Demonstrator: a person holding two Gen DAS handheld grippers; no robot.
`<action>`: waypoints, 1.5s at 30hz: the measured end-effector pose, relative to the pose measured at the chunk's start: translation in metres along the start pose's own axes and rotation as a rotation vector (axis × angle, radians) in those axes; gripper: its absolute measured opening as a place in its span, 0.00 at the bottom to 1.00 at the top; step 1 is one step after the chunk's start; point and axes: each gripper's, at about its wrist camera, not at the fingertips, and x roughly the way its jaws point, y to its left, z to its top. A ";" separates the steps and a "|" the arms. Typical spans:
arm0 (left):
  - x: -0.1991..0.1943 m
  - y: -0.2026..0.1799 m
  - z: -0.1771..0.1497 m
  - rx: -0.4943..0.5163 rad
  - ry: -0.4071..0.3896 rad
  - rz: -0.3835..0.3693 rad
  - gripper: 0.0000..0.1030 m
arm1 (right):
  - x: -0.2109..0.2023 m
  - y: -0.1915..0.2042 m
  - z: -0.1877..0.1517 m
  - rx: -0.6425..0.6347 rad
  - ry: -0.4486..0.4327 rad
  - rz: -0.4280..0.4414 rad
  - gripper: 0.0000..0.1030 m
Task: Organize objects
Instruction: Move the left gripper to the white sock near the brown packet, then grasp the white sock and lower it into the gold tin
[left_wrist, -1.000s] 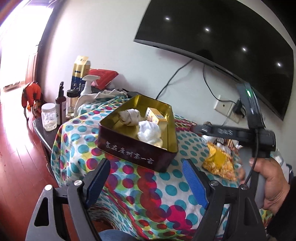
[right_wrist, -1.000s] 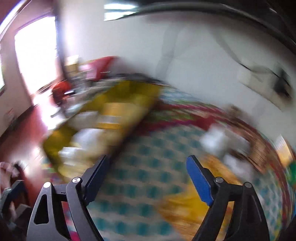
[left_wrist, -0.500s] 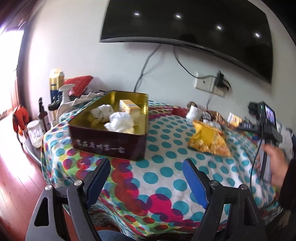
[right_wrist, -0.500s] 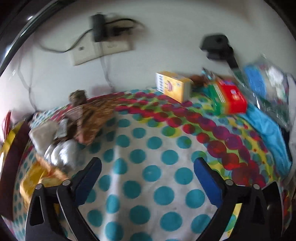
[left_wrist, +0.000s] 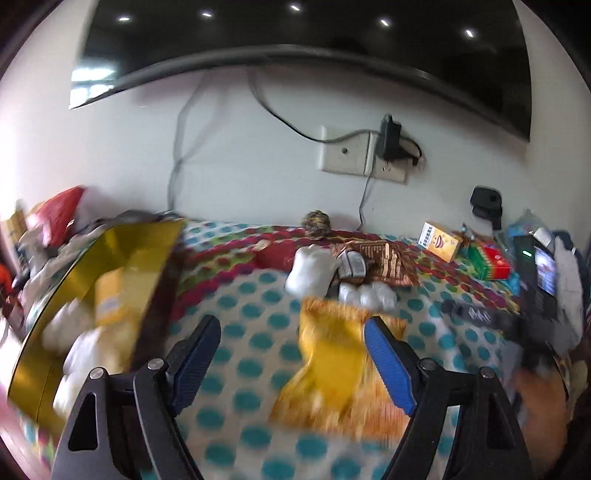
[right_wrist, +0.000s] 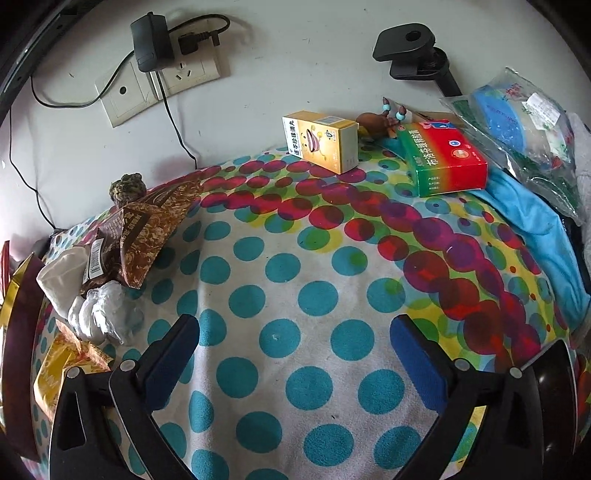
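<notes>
Tin sits at the worktop's left with some bits inside already; snack bag, yellow box and red-green box still loose; left gripper wide, empty; right gripper just opened wide, nothing between its fingers.

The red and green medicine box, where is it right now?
In the right wrist view, the red and green box lies at the table's far right, just right of the yellow box, near the wall.
</notes>
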 end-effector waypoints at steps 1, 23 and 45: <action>0.016 -0.006 0.010 0.026 0.017 0.000 0.80 | 0.000 0.000 0.000 0.001 0.000 0.003 1.00; 0.153 -0.024 0.041 0.055 0.252 0.034 0.79 | 0.000 -0.007 0.000 0.038 -0.009 0.077 1.00; 0.108 -0.009 0.050 0.025 0.126 0.035 0.29 | 0.001 -0.005 0.000 0.031 -0.006 0.069 1.00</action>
